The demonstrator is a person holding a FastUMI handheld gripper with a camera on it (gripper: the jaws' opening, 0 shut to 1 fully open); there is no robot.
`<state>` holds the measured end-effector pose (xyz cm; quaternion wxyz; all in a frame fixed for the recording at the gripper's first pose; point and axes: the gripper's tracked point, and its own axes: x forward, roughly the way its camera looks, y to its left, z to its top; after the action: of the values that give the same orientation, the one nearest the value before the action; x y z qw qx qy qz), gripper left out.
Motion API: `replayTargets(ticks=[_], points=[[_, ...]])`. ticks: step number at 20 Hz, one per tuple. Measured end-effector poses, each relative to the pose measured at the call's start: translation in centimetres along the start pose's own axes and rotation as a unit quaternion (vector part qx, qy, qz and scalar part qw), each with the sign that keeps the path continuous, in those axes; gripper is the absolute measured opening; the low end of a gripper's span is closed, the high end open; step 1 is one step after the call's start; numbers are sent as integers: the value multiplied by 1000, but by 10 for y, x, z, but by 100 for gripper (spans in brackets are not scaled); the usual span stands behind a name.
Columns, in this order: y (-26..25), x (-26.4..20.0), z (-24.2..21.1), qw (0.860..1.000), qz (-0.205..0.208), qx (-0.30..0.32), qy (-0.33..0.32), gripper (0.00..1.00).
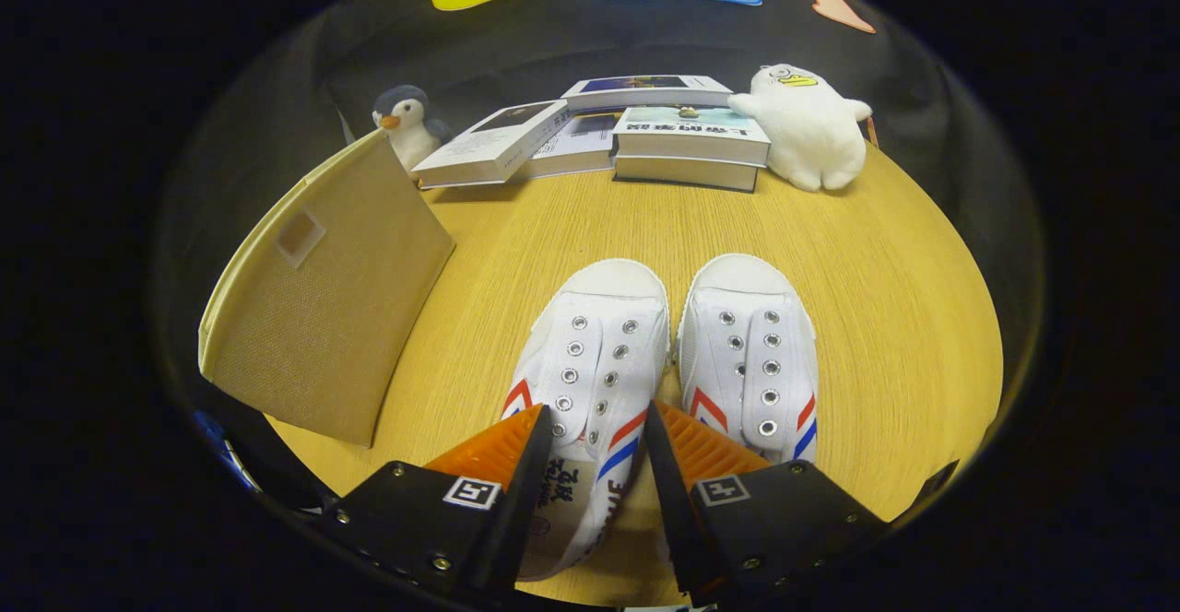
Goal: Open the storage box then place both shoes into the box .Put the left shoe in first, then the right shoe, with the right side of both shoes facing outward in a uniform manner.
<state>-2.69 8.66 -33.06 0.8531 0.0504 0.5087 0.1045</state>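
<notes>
Wooden round tabletop (pixel 885 317) is seen against a black cloth wall. At the far edge, stacked books (pixel 691 147) are flanked by a penguin plush (pixel 406 128) and a white plush (pixel 811 128).

Two white canvas shoes are set side by side, toes pointing away from the gripper, nearly touching at the toe caps. Left shoe (pixel 590 354) lies just ahead of and partly between the fingers; its heel opening sits in the gap. Right shoe (pixel 751 354) lies beside it, its heel partly hidden behind the right finger. Beige fabric storage box (pixel 323 317) stands on the left of the shoes, well apart from them, lid or flap seen closed; whether it is latched cannot be told.

Gripper (pixel 590 437) is held spread, fingers apart over the left shoe's heel collar, nothing pinched yet.

Handling judgement: shoes are judged light, soft canvas upper with a stiffer rubber sole and toe cap. Collar would fold under pressure, so a pinch on one side wall of the heel opening or on the heel counter is advised, where the fabric is backed. Rubber foxing may be slippery. Box is judged light and floppy, likely to slide when its flap is pulled. Box seems unopened, so that step is judged pending.
</notes>
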Motion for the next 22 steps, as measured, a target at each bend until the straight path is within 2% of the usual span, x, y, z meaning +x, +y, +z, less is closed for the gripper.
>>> replayTargets(ticks=[2,3,4,5,7,8,9,10,12,16,22], points=[[-2,0,0,1000,4,1,2,62],[-8,2,0,1000,-4,4,2,59],[-17,4,-2,1000,-15,16,2,43],[-14,3,-3,999,-4,38,3,24],[-14,1,-5,998,-1,59,11,22],[-12,2,-5,997,6,73,11,5],[-15,3,-3,997,6,81,11,5],[-13,2,-4,996,9,89,15,0],[-11,0,-4,995,14,98,19,0],[-4,-7,6,987,36,155,22,0],[15,-26,23,984,57,171,16,0]])
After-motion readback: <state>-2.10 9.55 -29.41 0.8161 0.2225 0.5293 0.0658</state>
